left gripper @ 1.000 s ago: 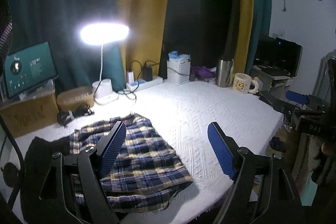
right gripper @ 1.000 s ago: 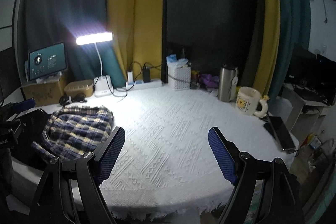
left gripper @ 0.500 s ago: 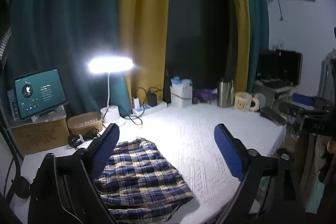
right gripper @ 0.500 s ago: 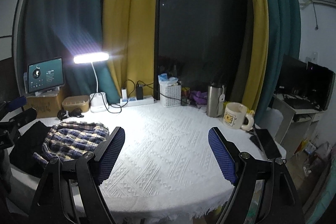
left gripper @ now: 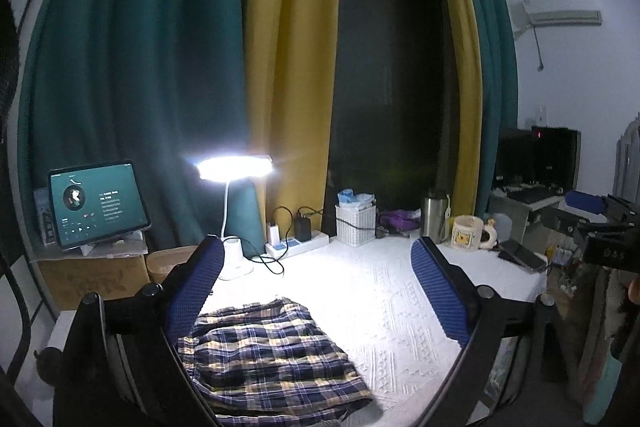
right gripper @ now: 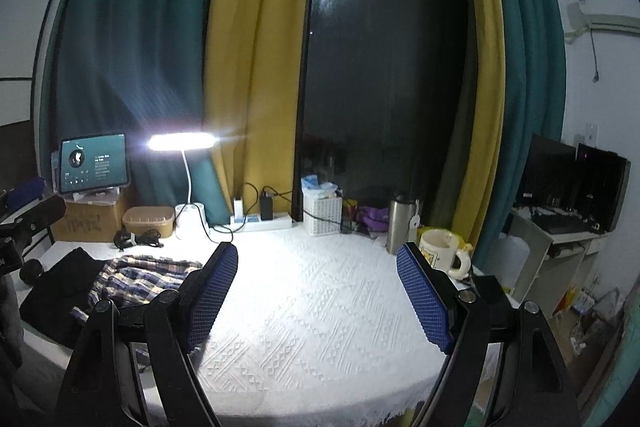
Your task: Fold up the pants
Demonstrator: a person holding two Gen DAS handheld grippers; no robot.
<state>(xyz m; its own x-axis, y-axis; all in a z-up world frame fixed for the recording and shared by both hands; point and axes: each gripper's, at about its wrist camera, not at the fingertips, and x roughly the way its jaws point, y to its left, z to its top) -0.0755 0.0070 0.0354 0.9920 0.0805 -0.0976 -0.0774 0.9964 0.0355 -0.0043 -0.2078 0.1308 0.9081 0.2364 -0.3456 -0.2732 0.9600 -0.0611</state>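
Note:
The plaid pants [left gripper: 268,359] lie folded in a flat bundle on the white patterned tablecloth [left gripper: 384,303], near the table's front left. They also show in the right wrist view [right gripper: 140,279], partly over a black garment [right gripper: 60,295]. My left gripper [left gripper: 316,299] is open and empty, held above and behind the pants. My right gripper [right gripper: 316,299] is open and empty over the middle of the table, to the right of the pants. Each gripper shows at the edge of the other's view.
Along the table's back stand a lit desk lamp [left gripper: 234,171], a tablet [left gripper: 96,203] on a cardboard box, a power strip [left gripper: 296,245], a white basket [left gripper: 356,225], a steel tumbler [left gripper: 434,215] and a mug [left gripper: 468,233]. A desk with monitors [right gripper: 572,187] is at right.
Both grippers have risen and tilted upward, away from the table. The pants stay where they were and look lower and smaller in both views.

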